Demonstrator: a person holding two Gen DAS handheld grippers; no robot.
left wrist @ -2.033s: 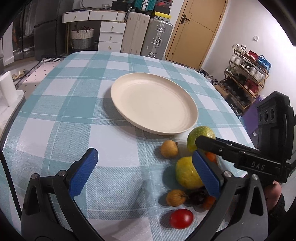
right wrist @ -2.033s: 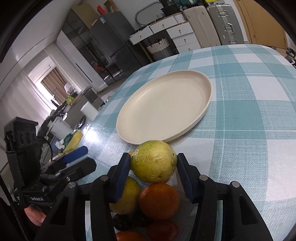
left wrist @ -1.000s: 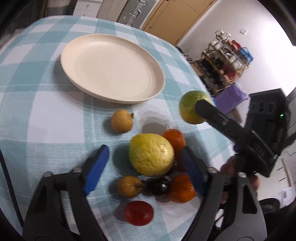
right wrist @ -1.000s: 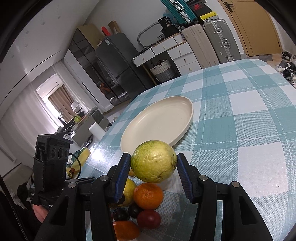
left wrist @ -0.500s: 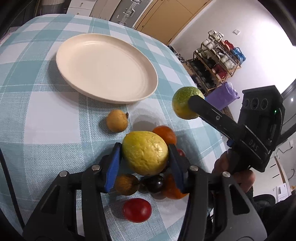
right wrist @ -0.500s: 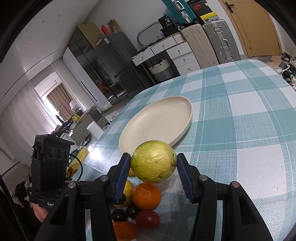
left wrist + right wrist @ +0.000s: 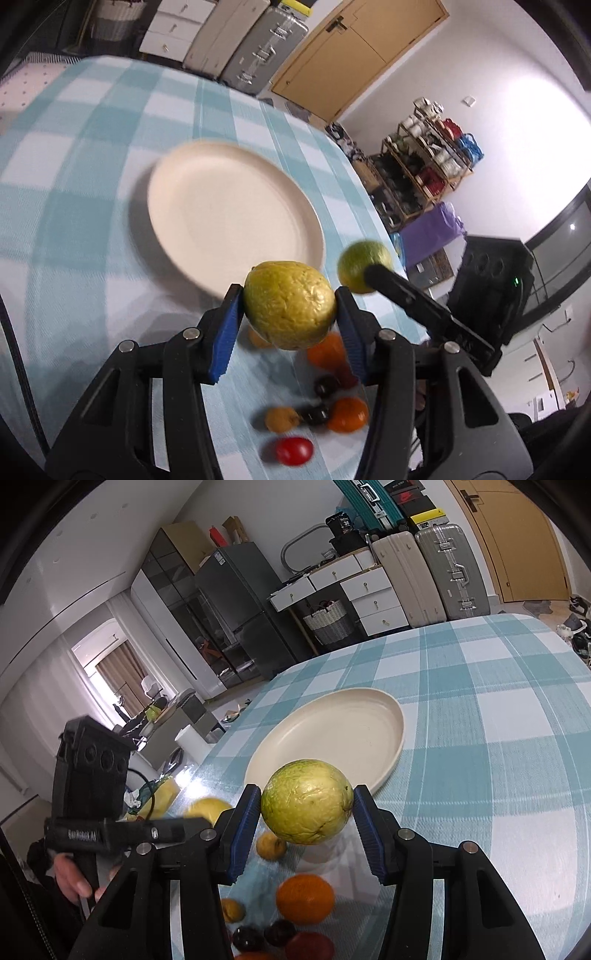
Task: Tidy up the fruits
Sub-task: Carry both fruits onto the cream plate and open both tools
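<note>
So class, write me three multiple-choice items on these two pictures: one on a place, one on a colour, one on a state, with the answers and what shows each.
1. Where is the yellow fruit?
A. on the plate
B. between the left hand-held gripper's pads
C. on the floor

2. What colour is the plate?
A. cream
B. red
C. black

3. What is on the plate?
A. an orange
B. two tomatoes
C. nothing

Answers:
1 B, the left hand-held gripper clamps it above the table.
2 A, it looks cream in both views.
3 C, its surface is bare, and the right hand-held gripper holds the green fruit short of it.

Checked-cloth table [image 7: 517, 709] w/ cream plate [image 7: 332, 731], small fruits [image 7: 321, 402] beside it.
</note>
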